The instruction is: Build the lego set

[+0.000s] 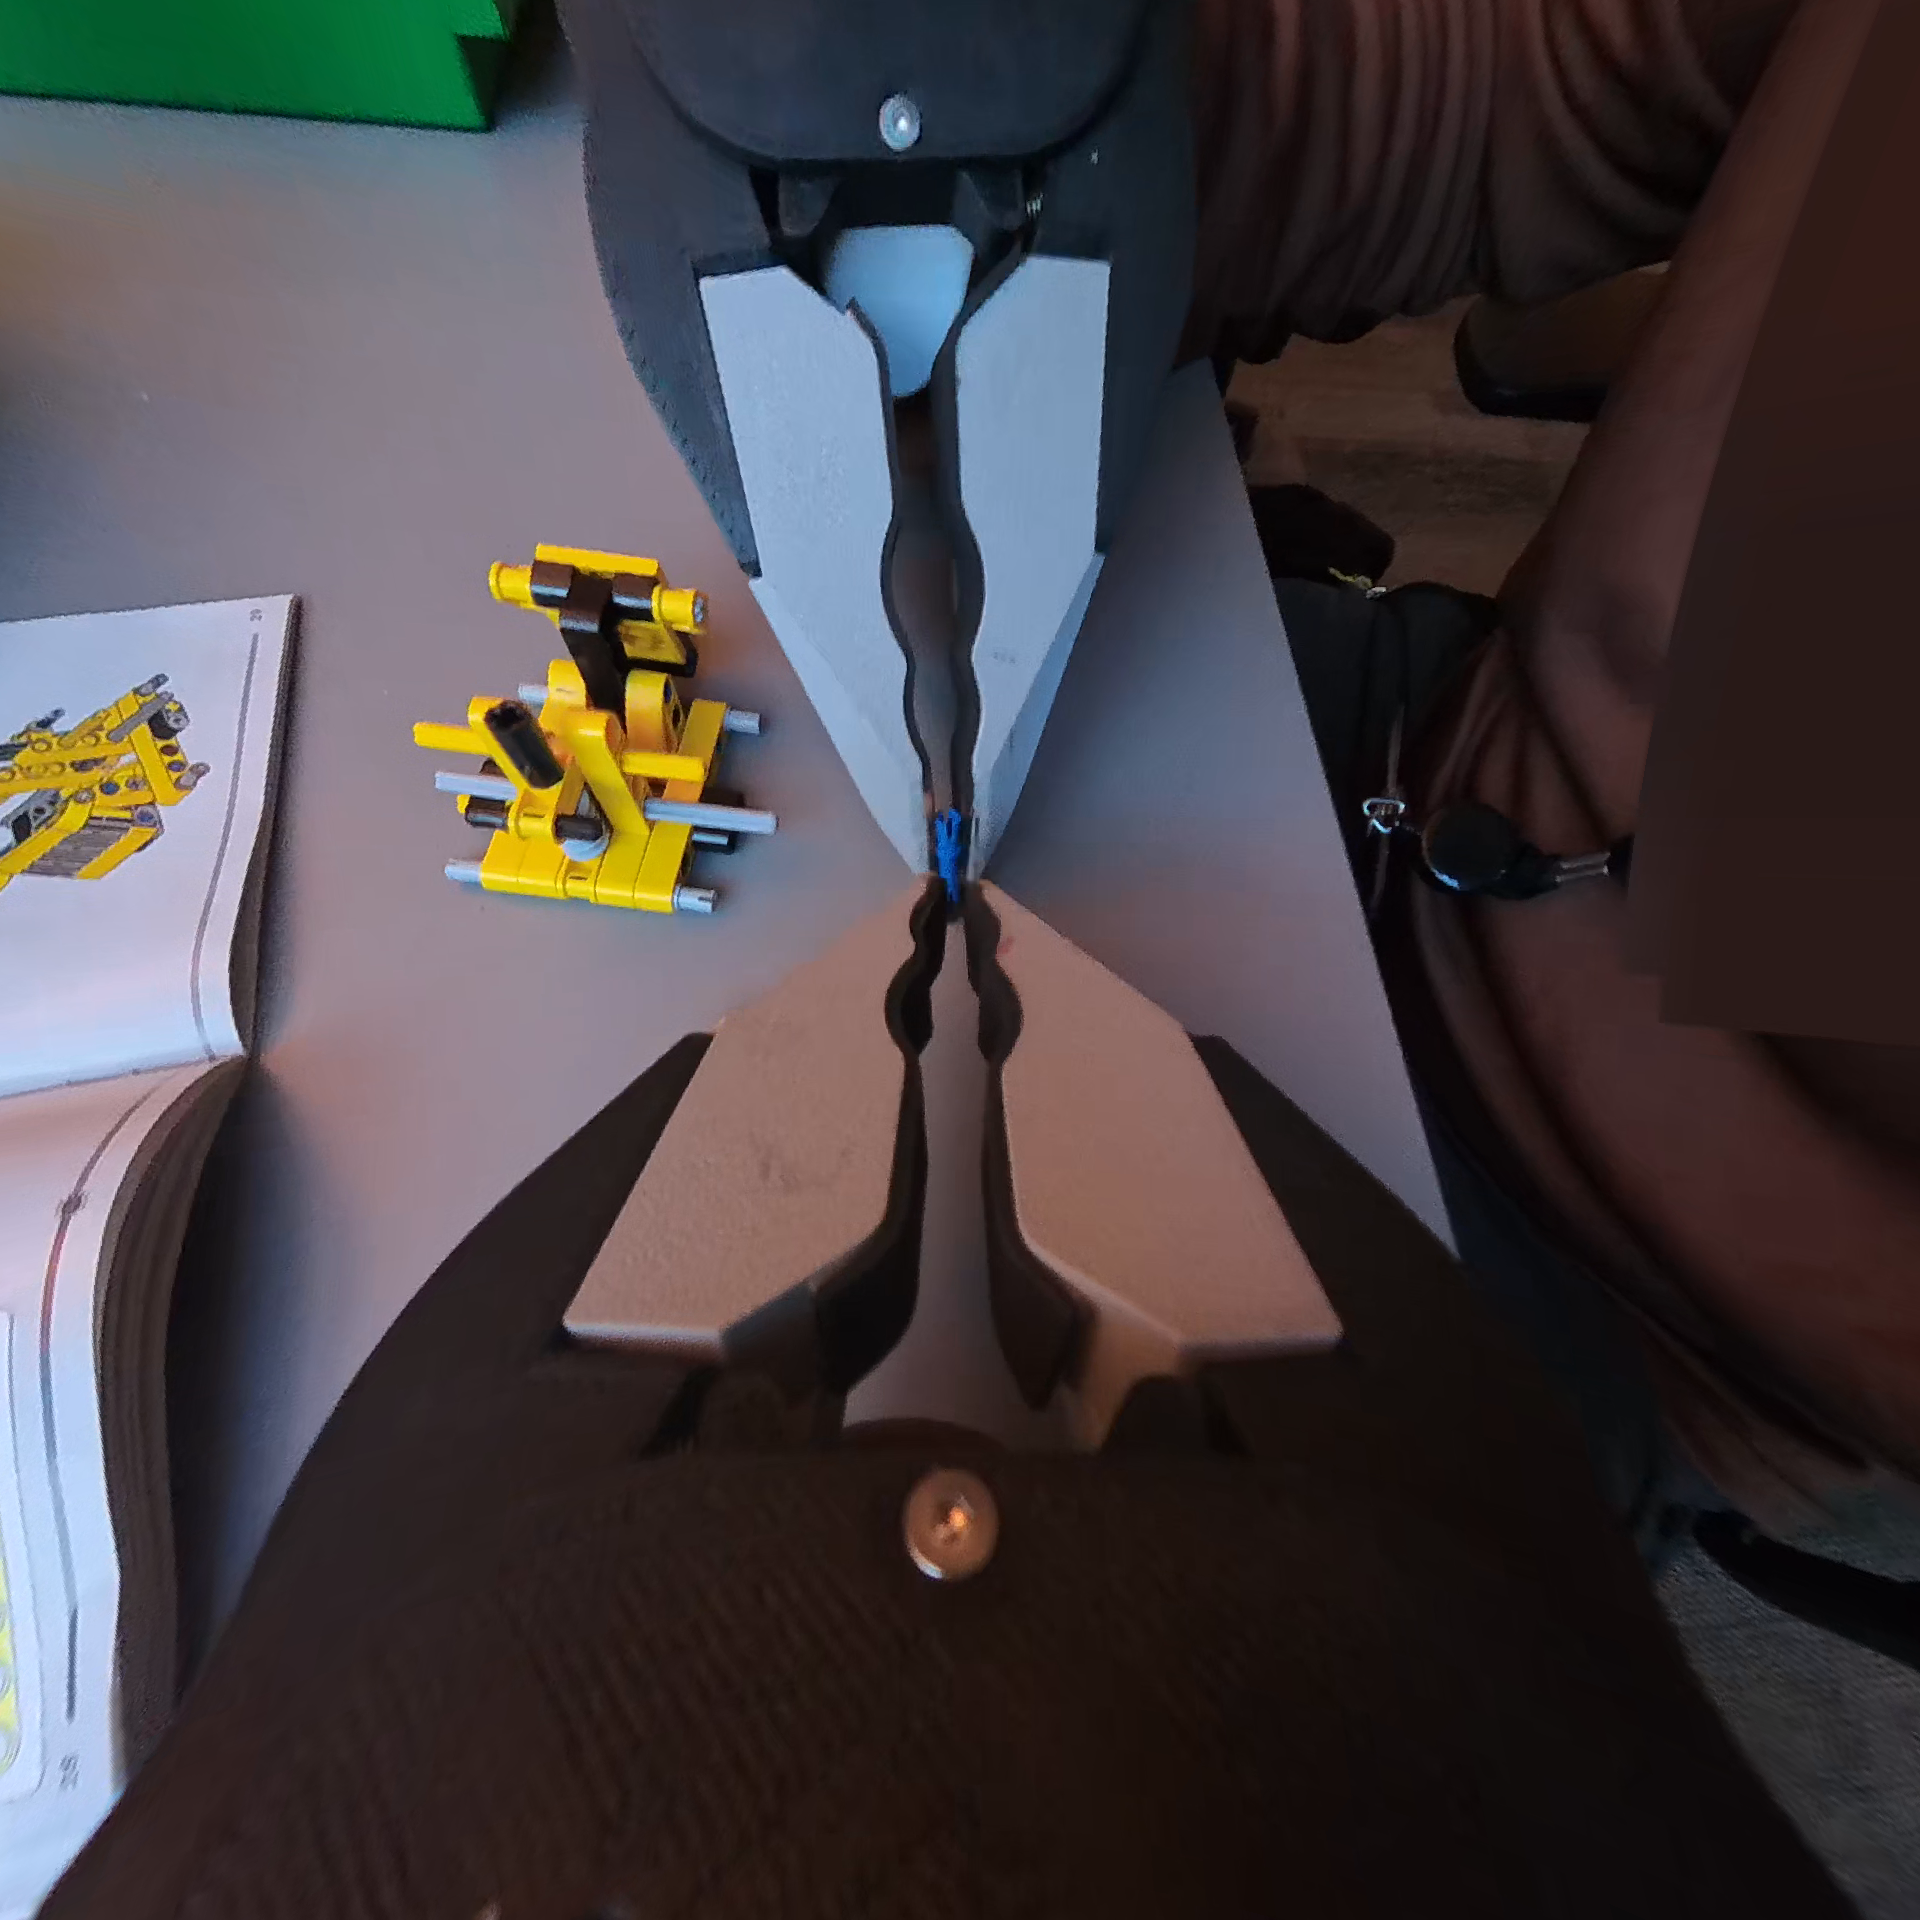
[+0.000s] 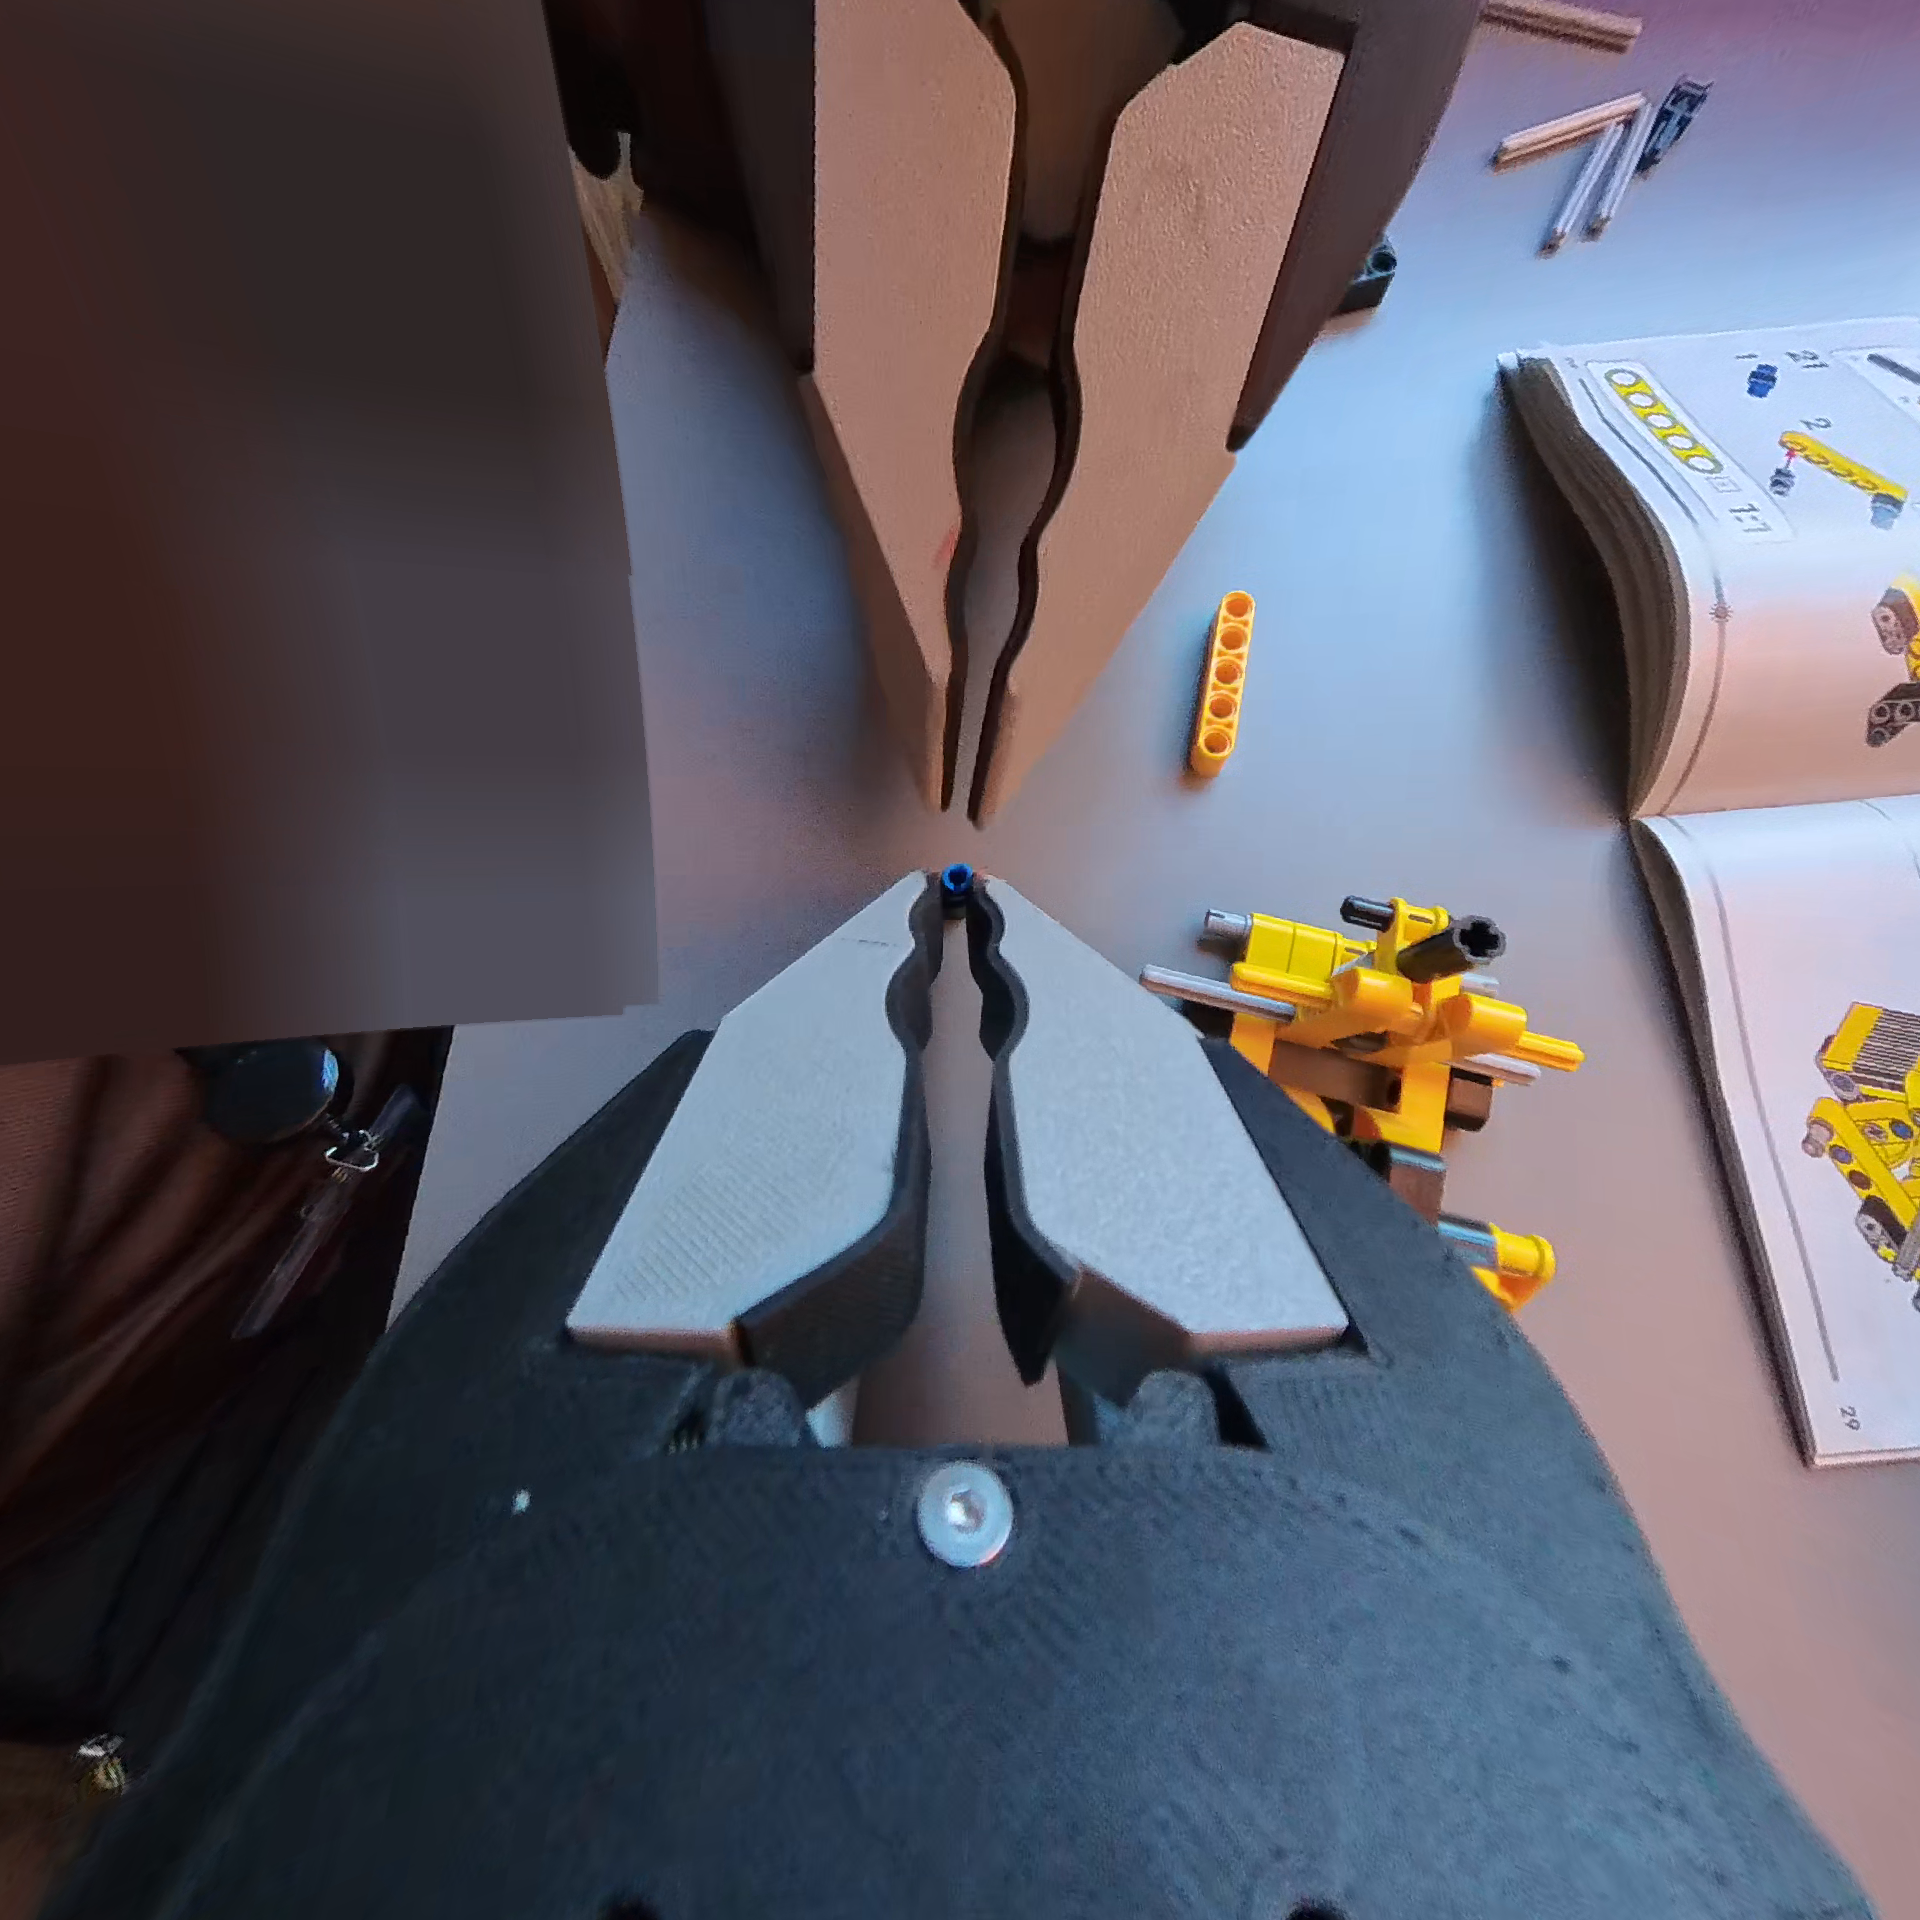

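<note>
A small blue pin [image 2: 955,882] is pinched end-on between the tips of my right gripper [image 2: 955,891], which is shut on it. In the left wrist view the blue pin [image 1: 947,837] sticks out of the right gripper [image 1: 948,831] coming down from the top. My left gripper [image 1: 948,906] faces it tip to tip, jaws almost closed and empty. In the right wrist view the left gripper [image 2: 964,808] sits a short gap from the pin. The part-built yellow model [image 1: 592,748] stands on the grey table, also seen in the right wrist view [image 2: 1382,1039].
A loose yellow five-hole beam [image 2: 1224,686] lies past the model. The open instruction booklet [image 2: 1766,623] lies beside it, also in the left wrist view [image 1: 125,831]. Grey axles and small dark parts [image 2: 1600,156] lie farther off. A green box [image 1: 239,52] and a person's brown clothing [image 1: 1558,208] border the table.
</note>
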Demonstrator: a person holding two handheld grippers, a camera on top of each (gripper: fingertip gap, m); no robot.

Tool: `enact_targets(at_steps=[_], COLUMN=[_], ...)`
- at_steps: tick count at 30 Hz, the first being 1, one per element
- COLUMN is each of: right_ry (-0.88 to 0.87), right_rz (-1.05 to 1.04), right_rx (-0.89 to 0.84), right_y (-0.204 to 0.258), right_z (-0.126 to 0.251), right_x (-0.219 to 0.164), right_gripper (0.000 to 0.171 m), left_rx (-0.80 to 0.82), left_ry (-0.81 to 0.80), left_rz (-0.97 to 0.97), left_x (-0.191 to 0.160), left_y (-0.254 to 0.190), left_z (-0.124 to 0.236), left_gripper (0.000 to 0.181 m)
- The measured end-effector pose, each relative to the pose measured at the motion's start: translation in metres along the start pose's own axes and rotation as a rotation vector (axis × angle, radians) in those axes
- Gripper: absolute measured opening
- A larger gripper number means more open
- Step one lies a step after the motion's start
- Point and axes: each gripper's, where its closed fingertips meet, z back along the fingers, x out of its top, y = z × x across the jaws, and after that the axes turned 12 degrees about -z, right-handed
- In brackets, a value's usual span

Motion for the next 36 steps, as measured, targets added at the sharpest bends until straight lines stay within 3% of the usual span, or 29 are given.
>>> enact_targets(at_steps=[1,14,24,36], right_ry=[0.009,0.170,0.236,0.277], right_rz=[0.004,0.013,0.065,0.076], right_rx=[-0.003,-0.030,-0.106,-0.069], right_y=[-0.0001,-0.0019,-0.0023,-0.0021], right_z=[-0.0003,-0.0006,-0.0008,-0.0033], right_x=[0.0002,-0.0009,-0.0017,-0.0017], right_gripper=[0.001,0.001,0.001,0.001], left_rx=[0.008,0.041,0.043,0.041], left_ry=[-0.008,-0.020,-0.019,-0.016], left_rz=[0.001,-0.003,-0.014,-0.008], left_x=[0.0026,0.0069,0.0062,0.0044], left_y=[0.0008,0.0049,0.0035,0.0030], left_z=[-0.0015,-0.0044,-0.0034,-0.0013], left_gripper=[0.000,0.000,0.000,0.000])
